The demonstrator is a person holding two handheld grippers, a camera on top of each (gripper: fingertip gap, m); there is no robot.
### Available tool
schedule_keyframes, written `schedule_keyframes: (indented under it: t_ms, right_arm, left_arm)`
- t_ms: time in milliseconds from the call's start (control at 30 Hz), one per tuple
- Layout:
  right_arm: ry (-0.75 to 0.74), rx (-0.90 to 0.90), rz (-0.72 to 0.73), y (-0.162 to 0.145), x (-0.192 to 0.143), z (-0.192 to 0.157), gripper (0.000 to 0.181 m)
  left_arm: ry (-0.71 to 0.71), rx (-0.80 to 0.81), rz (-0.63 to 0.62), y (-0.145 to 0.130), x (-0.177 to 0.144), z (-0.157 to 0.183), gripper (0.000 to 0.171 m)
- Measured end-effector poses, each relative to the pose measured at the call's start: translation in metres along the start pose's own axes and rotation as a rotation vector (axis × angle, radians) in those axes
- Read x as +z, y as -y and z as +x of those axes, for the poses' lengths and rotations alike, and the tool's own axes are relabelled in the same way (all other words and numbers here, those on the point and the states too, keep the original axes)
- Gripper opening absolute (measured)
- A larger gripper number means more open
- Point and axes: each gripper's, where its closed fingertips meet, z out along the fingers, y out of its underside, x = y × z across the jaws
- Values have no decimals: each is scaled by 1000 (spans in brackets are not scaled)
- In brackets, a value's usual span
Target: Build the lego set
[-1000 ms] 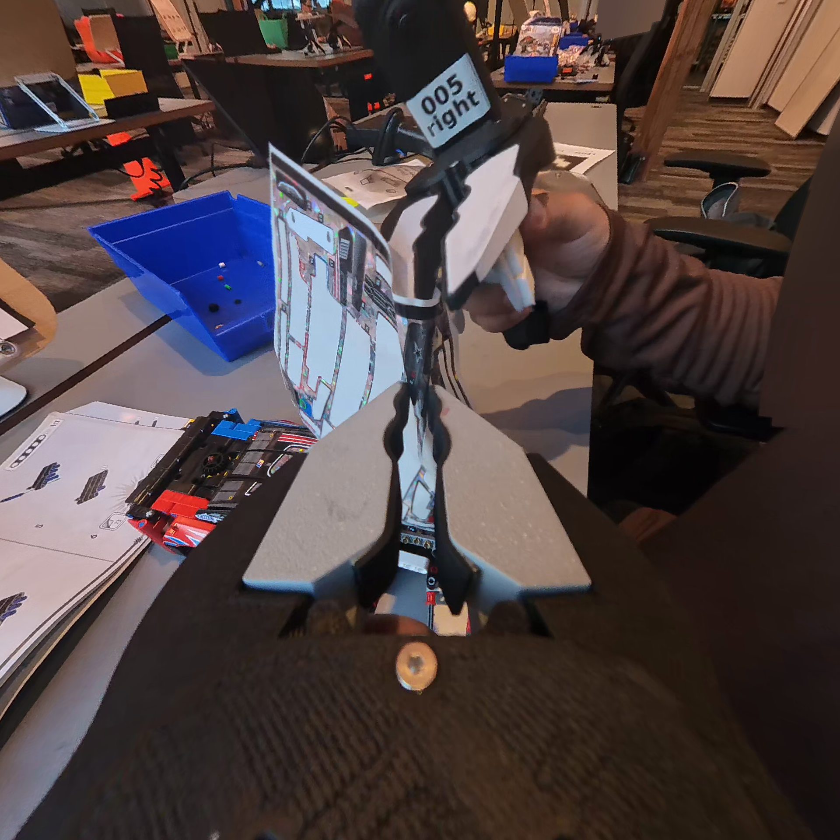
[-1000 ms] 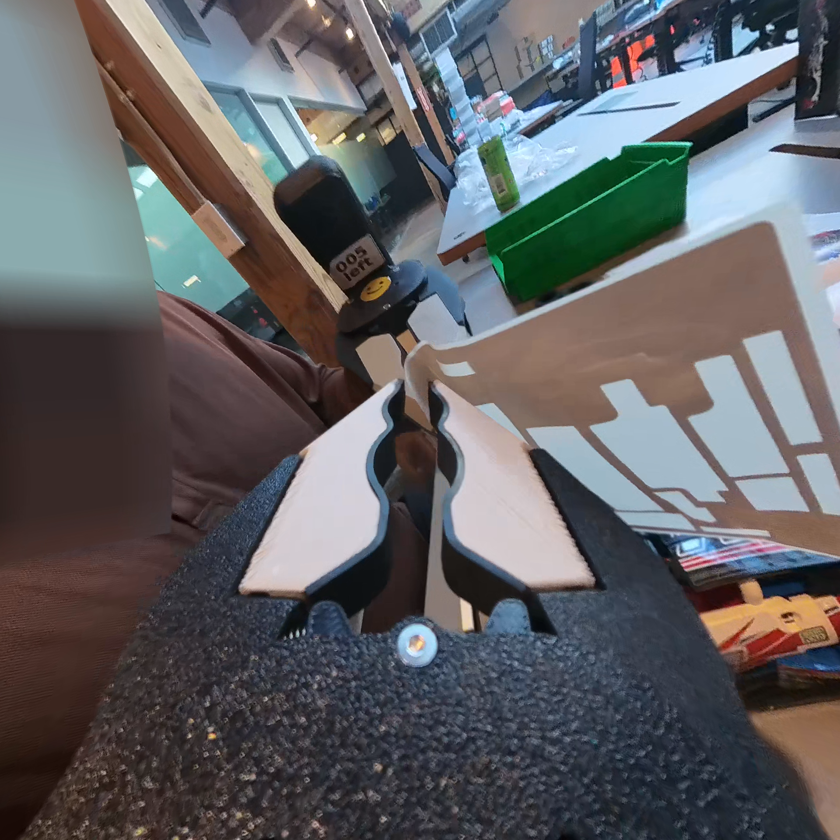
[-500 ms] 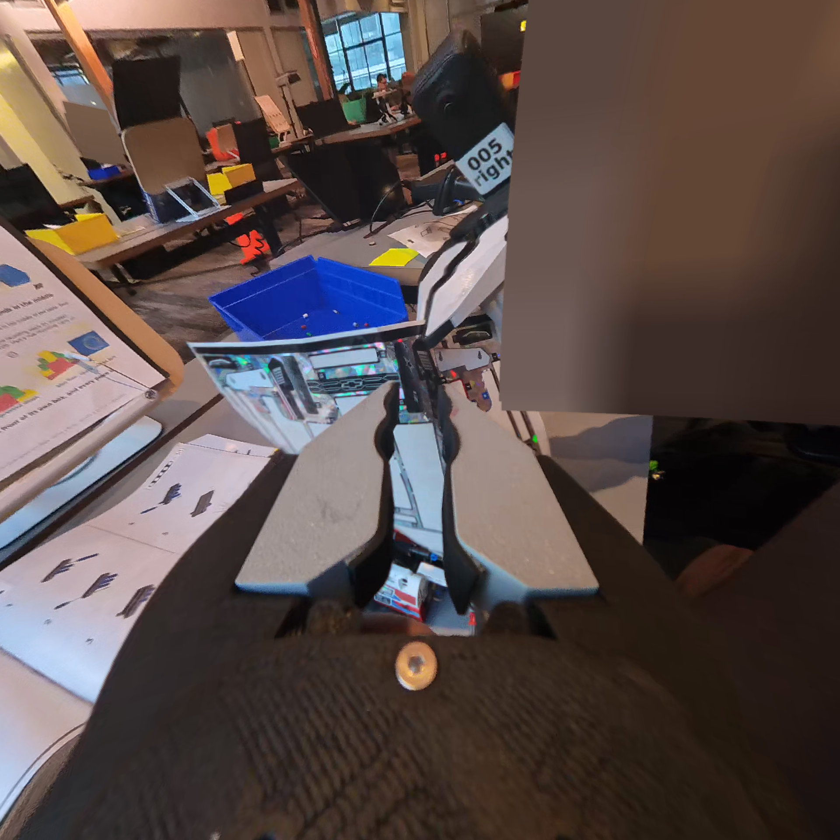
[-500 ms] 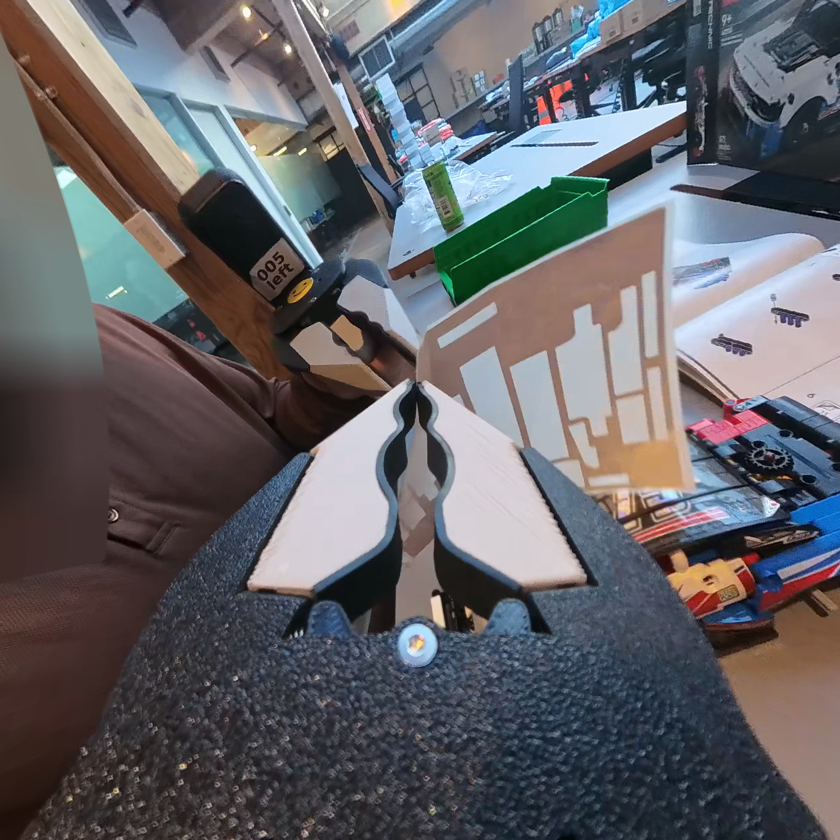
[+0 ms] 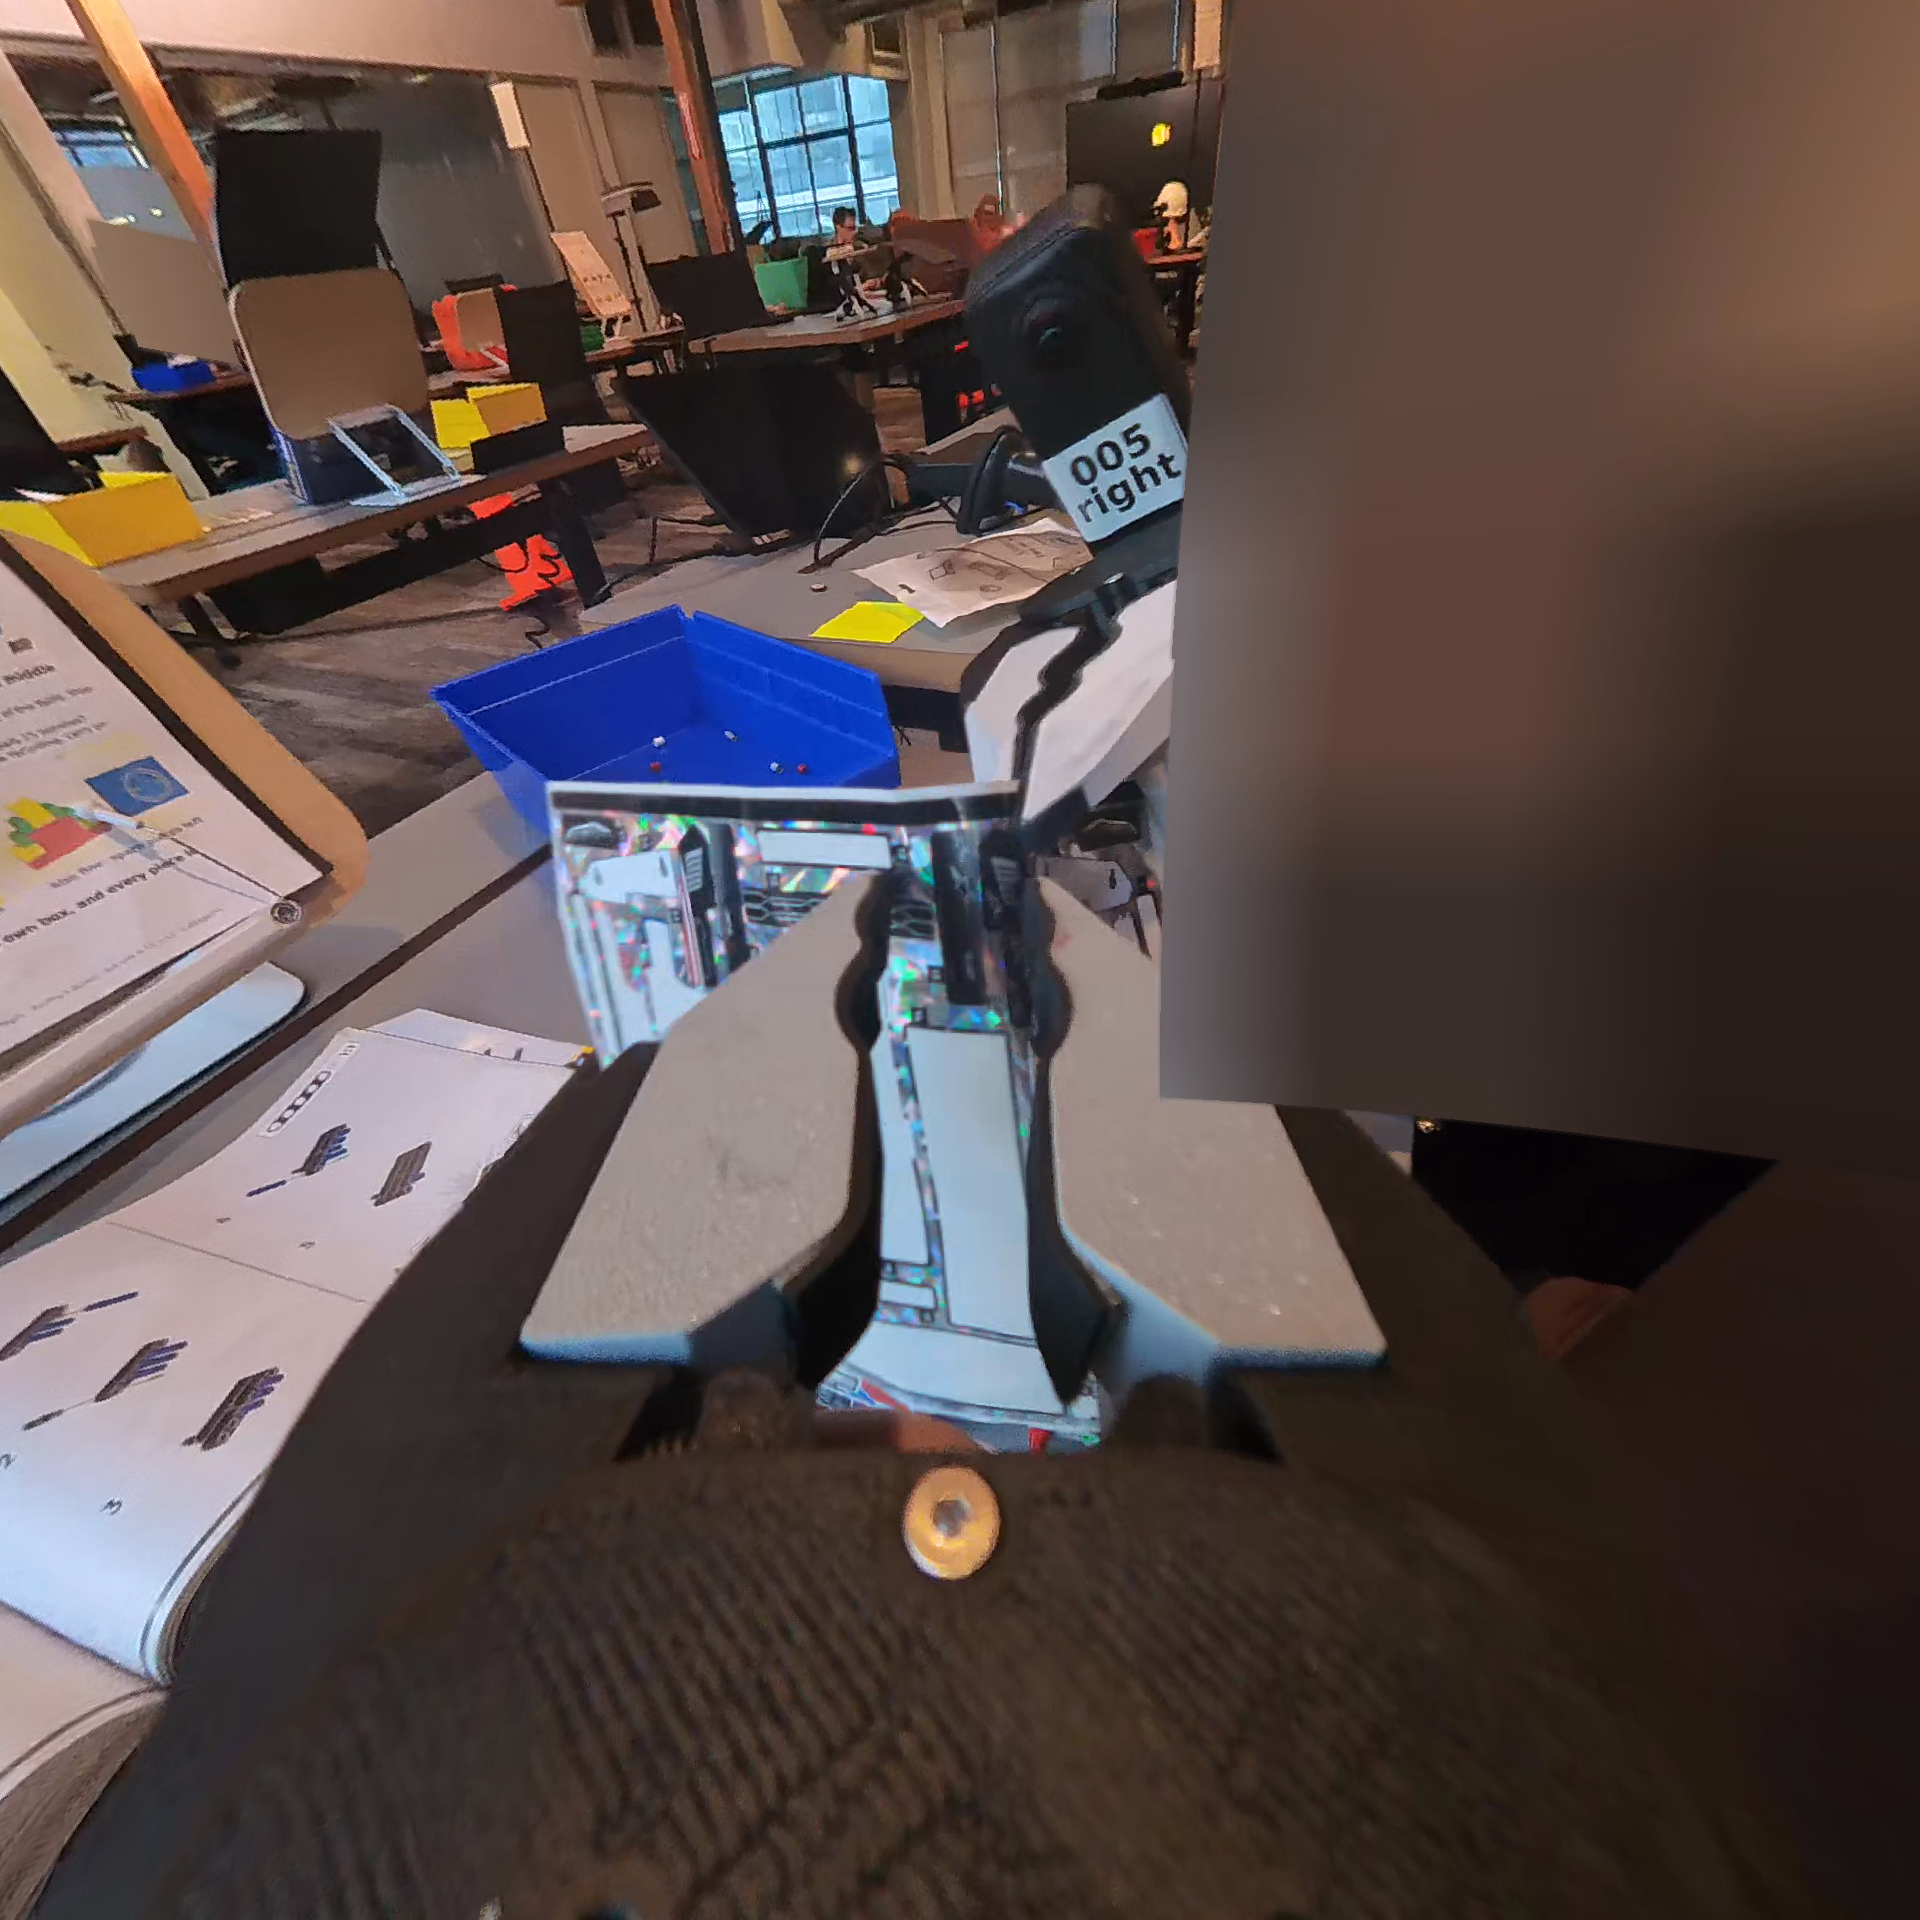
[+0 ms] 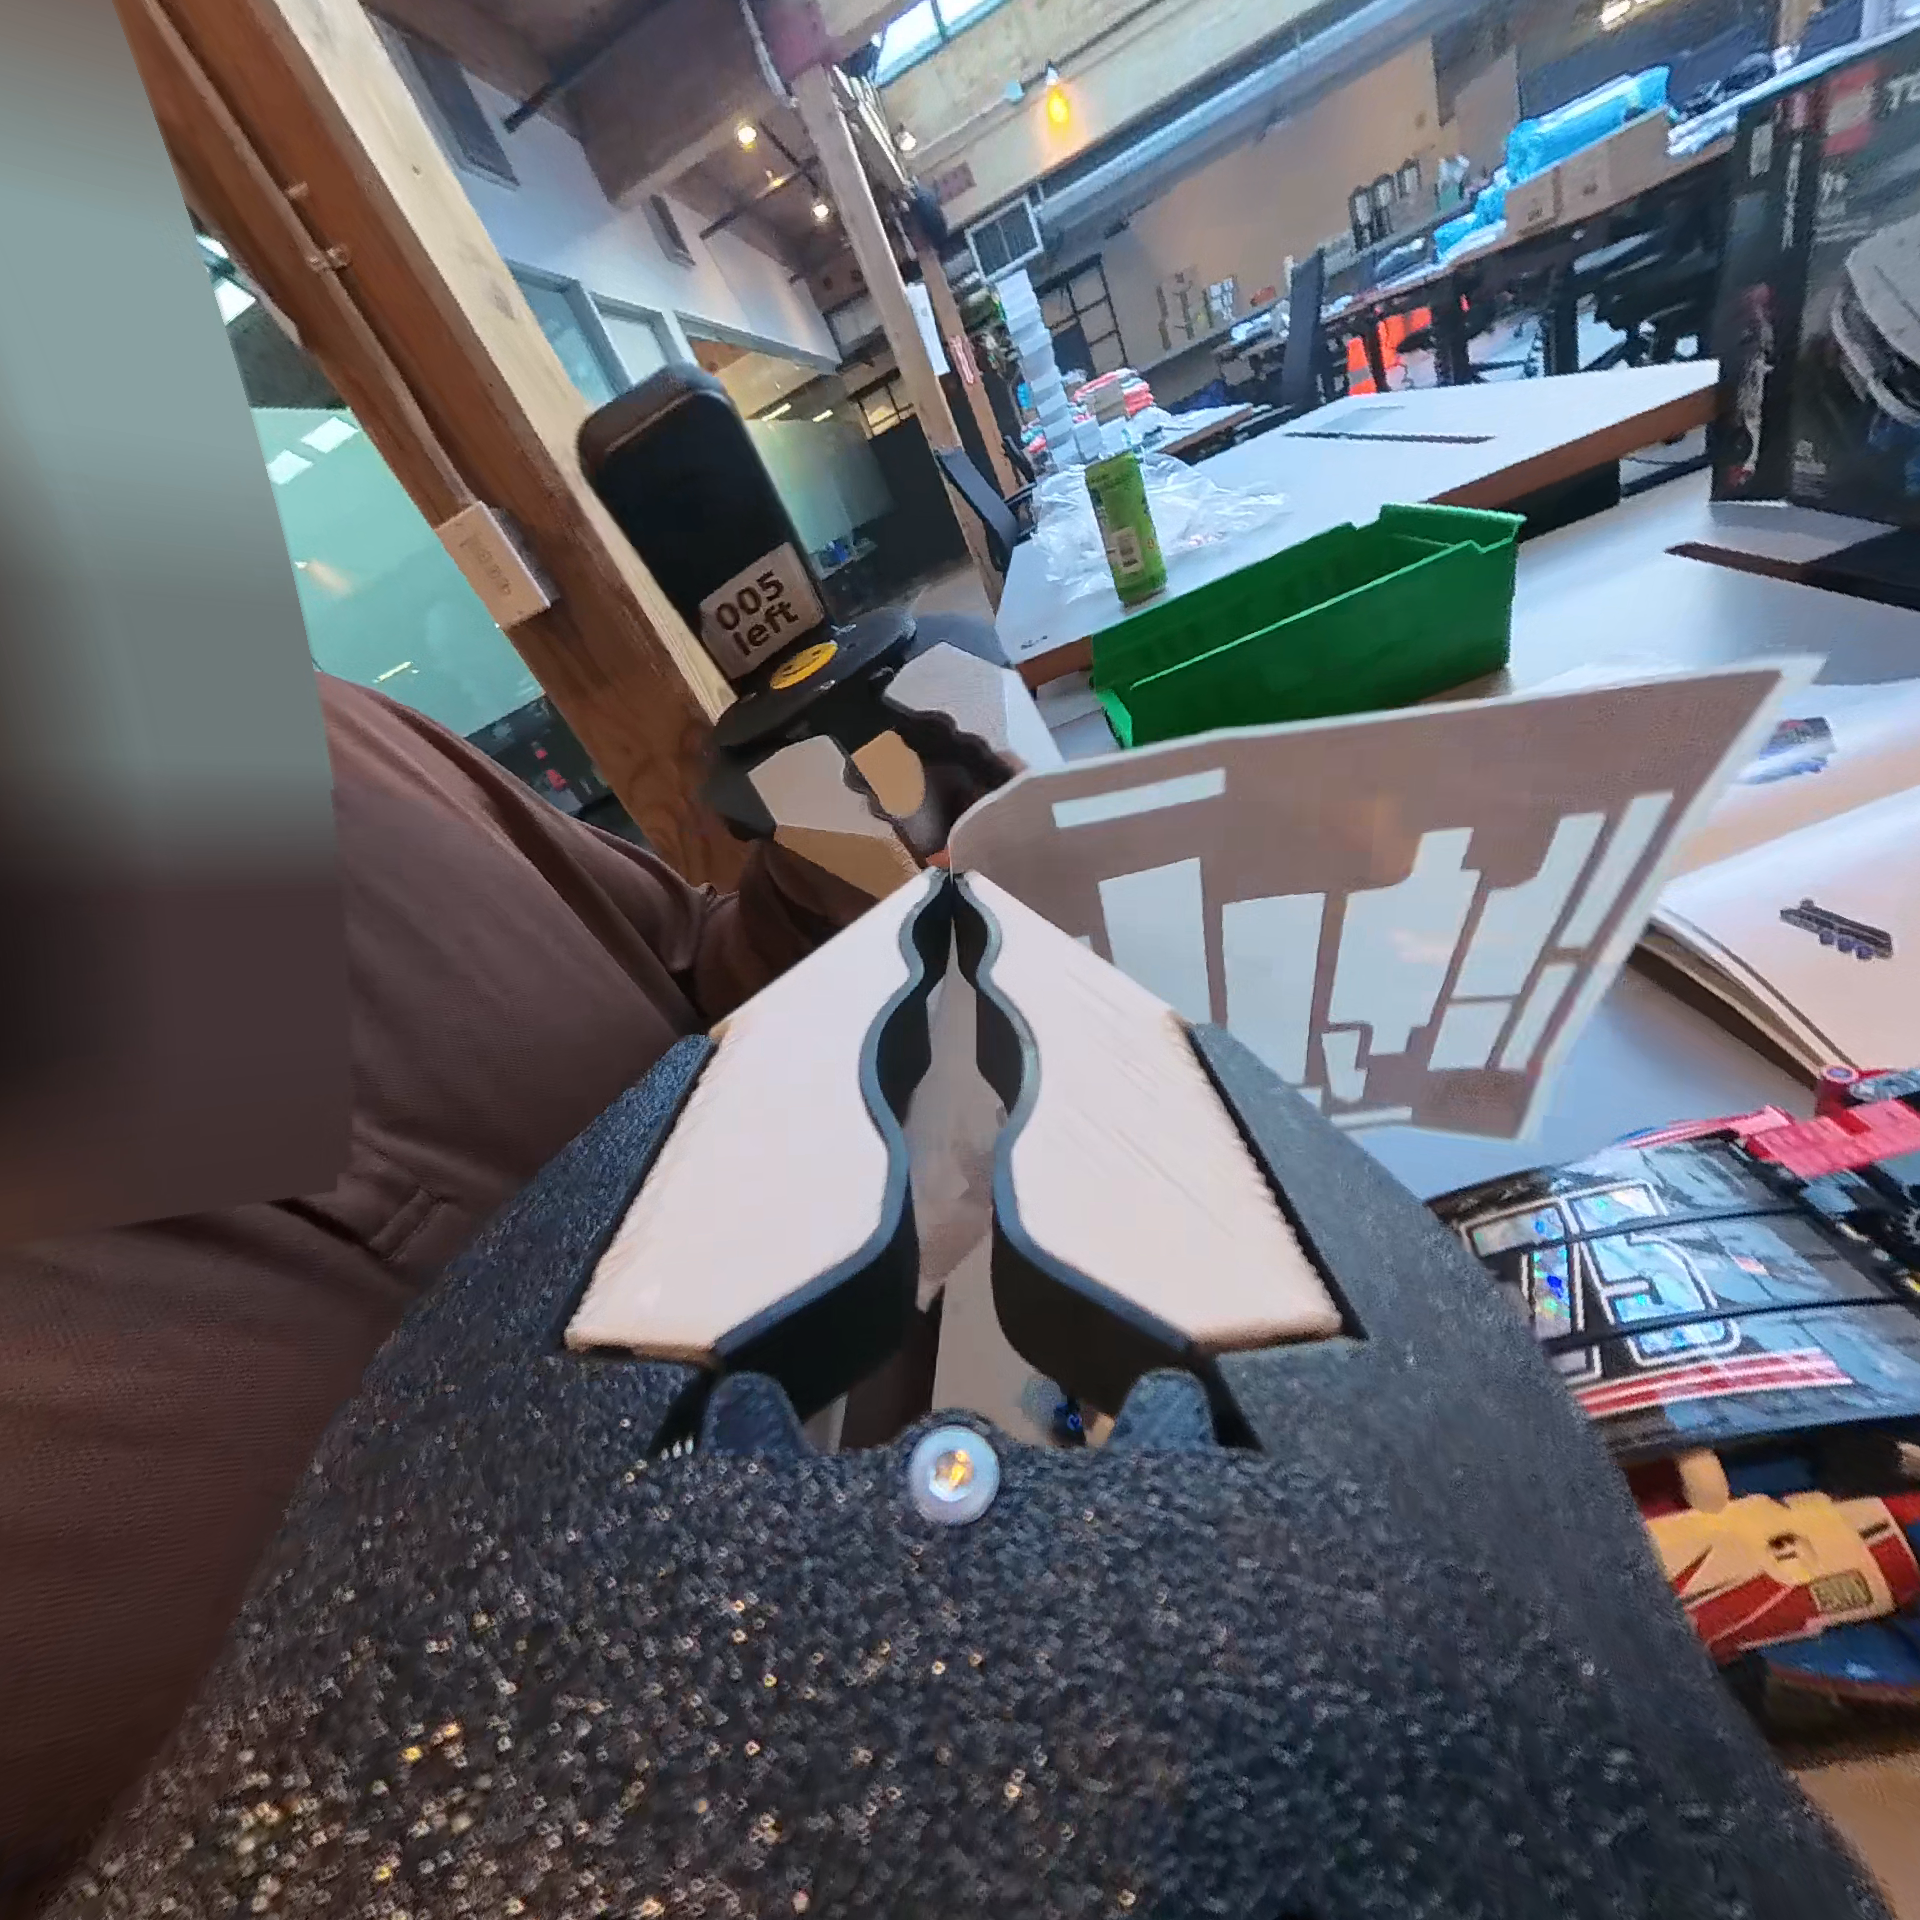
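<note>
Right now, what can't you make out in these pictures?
- Left view: the sticker sheet's lower part, behind the left fingers.
- Left view: the bits in the blue bin, too small.
- Right view: the car, cut off by the right edge.
- Both views: the person, behind blur patches.

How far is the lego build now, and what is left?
The car looks largely built, with shiny stickers already on its black body. In hand: the sticker sheet, pinched by the right gripper; many slots look empty. Remaining stickers and the loose pieces in the blue bin are left.
</note>
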Motion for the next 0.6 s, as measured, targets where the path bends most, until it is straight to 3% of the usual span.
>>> schedule_keyframes:
  t_ms: [267,600]
  right_arm:
    - [40,19,21,1,0,-2,0]
    - [57,31,-80,-13,-2,-2,2]
  left_arm:
    - [-46,32,-36,-7,2,9,18]
    - [-32,141,-93,-19,11,14,4]
